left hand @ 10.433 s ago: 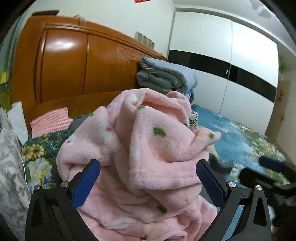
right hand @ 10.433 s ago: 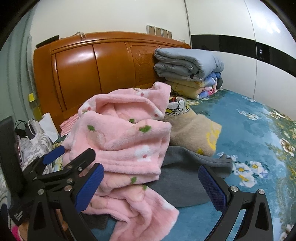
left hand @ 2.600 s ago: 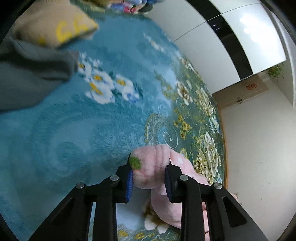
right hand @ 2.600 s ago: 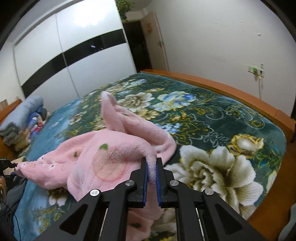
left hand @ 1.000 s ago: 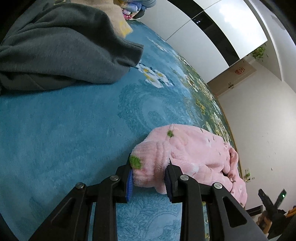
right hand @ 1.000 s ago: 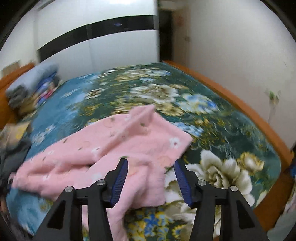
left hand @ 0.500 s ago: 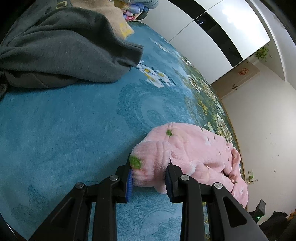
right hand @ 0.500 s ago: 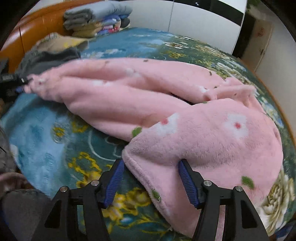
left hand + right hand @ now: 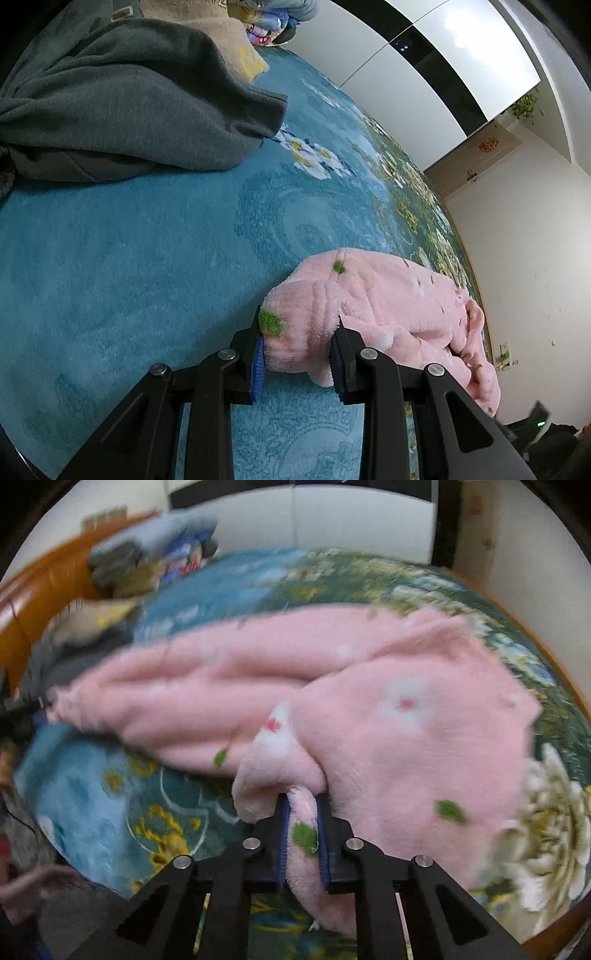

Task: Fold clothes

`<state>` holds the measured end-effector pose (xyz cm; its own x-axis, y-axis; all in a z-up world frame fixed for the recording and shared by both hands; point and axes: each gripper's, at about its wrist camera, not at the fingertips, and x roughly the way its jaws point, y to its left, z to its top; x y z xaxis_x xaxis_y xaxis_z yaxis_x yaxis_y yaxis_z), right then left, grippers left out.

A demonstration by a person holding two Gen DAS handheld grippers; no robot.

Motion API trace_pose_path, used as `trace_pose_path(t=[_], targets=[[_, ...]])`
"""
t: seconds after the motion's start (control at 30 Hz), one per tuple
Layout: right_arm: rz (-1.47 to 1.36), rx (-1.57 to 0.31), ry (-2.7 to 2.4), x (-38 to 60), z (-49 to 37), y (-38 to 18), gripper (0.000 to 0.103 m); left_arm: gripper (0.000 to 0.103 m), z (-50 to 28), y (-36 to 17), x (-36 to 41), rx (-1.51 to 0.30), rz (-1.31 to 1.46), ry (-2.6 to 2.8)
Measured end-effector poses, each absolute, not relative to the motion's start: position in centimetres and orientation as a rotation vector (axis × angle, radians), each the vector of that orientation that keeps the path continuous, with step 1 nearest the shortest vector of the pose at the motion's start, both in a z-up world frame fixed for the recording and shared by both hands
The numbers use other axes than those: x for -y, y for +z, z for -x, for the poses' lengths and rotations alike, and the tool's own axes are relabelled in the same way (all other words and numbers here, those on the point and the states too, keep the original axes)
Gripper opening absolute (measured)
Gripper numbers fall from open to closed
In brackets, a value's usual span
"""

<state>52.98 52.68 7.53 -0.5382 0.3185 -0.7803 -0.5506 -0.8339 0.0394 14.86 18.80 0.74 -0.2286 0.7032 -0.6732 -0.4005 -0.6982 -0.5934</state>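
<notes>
**Both claws clamped on one pink fleece garment**

Left gripper (image 9: 298,353) has its blue pads pressed against a bunched end of the pink fleece garment (image 9: 388,295), the wad between them keeping the jaws a little apart; a green dot on the fabric sits just at the left pad. From that grip the garment runs away to the right and far side across the blue floral bedspread (image 9: 129,258), lying flat on it with a rumpled edge at its far right end.

Right gripper (image 9: 302,834) is nearly closed, its pads pinching a thin fold of the same garment (image 9: 388,716), with a green leaf print caught between them. Beyond the pinch the fleece spreads wide to the right and stretches as a long band to the far left, where the view is blurred by motion.

Far left in the left wrist view a dark grey garment (image 9: 122,99) lies heaped on the bedspread, well apart from the pink one, with a tan cloth (image 9: 229,40) behind it. At the far end of the bed a stack of folded blankets (image 9: 155,550) rests against the orange wooden headboard (image 9: 40,590). White wardrobe doors with a black band (image 9: 417,70) stand beyond the bed
</notes>
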Motion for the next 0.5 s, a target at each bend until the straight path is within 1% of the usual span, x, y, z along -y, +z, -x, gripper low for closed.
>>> trace_pose_path(t=[0.13,0.27,0.5], targets=[[0.893,-0.413,2.298,-56.8,-57.1,13.1,0.013,0.03,-13.9,2.2,-19.1,0.434,1.278,2.01],[0.704,-0.442,2.164,-62.9,-60.1,18.0,0.012,0.03,-12.6,4.1,-19.4,0.494,1.244,2.034],[0.568,-0.457,2.038,-69.8,-62.1,23.2,0.011,0.029,-10.4,7.3,-20.1,0.598,1.181,2.075]])
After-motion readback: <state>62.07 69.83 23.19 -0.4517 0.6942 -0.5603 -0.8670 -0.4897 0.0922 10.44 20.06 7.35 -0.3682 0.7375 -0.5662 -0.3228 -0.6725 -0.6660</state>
